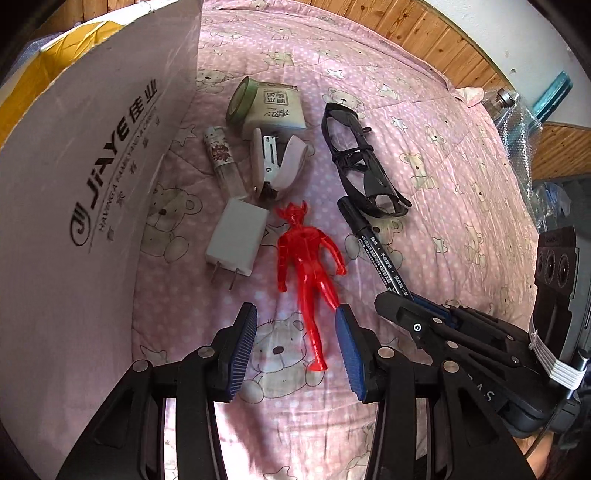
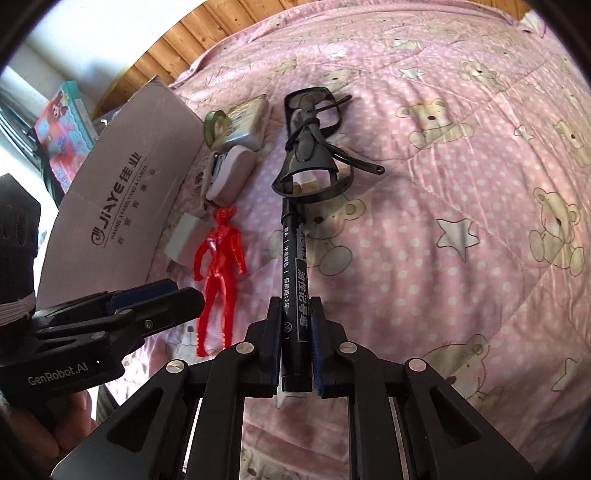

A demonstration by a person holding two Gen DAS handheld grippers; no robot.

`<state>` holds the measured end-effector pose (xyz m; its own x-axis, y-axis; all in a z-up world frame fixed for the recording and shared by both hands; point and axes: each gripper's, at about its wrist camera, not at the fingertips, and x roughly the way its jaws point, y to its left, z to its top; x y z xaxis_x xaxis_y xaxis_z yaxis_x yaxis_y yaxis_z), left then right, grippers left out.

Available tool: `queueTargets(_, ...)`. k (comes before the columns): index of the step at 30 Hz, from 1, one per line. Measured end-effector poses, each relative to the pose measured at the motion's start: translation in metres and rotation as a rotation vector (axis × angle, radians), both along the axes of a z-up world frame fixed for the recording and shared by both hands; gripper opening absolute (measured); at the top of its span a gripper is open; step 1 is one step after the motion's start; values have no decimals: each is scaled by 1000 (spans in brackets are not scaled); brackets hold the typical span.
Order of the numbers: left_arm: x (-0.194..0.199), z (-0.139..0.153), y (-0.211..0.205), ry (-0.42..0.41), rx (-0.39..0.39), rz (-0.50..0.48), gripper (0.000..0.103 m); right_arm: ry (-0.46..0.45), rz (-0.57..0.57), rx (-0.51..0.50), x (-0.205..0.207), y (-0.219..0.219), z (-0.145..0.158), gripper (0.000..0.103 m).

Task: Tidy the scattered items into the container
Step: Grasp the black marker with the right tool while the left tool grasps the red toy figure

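Note:
A red plastic figure point(image 1: 308, 266) point(image 2: 218, 269) lies on the pink quilt, its legs between the open fingers of my left gripper point(image 1: 295, 339). My right gripper point(image 2: 295, 332) point(image 1: 417, 314) is shut on a black marker pen point(image 2: 293, 266) point(image 1: 373, 245), whose far end reaches the black glasses point(image 2: 314, 147) point(image 1: 360, 155). Further back lie a white charger plug point(image 1: 238, 240), a lighter point(image 1: 223, 158), a pink stapler point(image 1: 275, 162), a tissue pack point(image 1: 280, 107) and a tape roll point(image 1: 240, 98). The cardboard box point(image 1: 92, 177) point(image 2: 122, 192) stands at the left.
The box's flap rises close beside my left gripper. The pink bear-print quilt point(image 2: 461, 184) stretches to the right. A wooden headboard point(image 1: 424, 33) runs along the back. Plastic-wrapped clutter point(image 1: 517, 118) sits at the far right edge. A hand point(image 2: 48, 421) holds the left gripper.

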<state>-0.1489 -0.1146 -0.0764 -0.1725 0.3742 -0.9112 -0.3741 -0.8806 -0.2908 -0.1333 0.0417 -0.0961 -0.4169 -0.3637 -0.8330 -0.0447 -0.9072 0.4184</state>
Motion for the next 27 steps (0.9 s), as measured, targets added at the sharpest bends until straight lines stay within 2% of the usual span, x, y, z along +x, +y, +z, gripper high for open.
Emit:
queueTargets(6,-6,-14,23,-5,5,-26,45,24,6,0,-5,2,-3,15)
queueTargets(9,-11,-19,23,35,-6,-10,46,22,-1,3,-6,7,-2,15)
queueTargets(13,-9,-15,17,69,-38,-4,39,32,-21,46,6,16,8,15)
queueTargets(16,-8,-13,-1,44,1,47,39,35,-15,52,10,20,10,15)
queueTargets(17,-9,-13,-5,30,16,58,39,37,-16,49,10,19,9,18)
queueTargets(20,-8,-17,-1,26,21,51,47,30,-8,55,3,16,3,20)
queueTargets(21,-7,-18,5,36,19,43,51,38,-7,55,1,15,1,20)
queueTargets(23,-4,-18,16,81,-3,16,51,55,-6,67,-2,14,0,17)
queueTargets(24,-3,-18,20,107,-27,3,49,53,-2,66,-3,14,0,15)
queueTargets(25,-2,-18,22,126,-46,-5,38,50,-1,63,-3,15,0,14)
queueTargets(26,-1,-18,24,141,-66,-14,37,48,-3,55,-2,17,0,14)
queueTargets(27,0,-18,23,143,-69,-22,26,47,-3,54,-1,18,0,14)
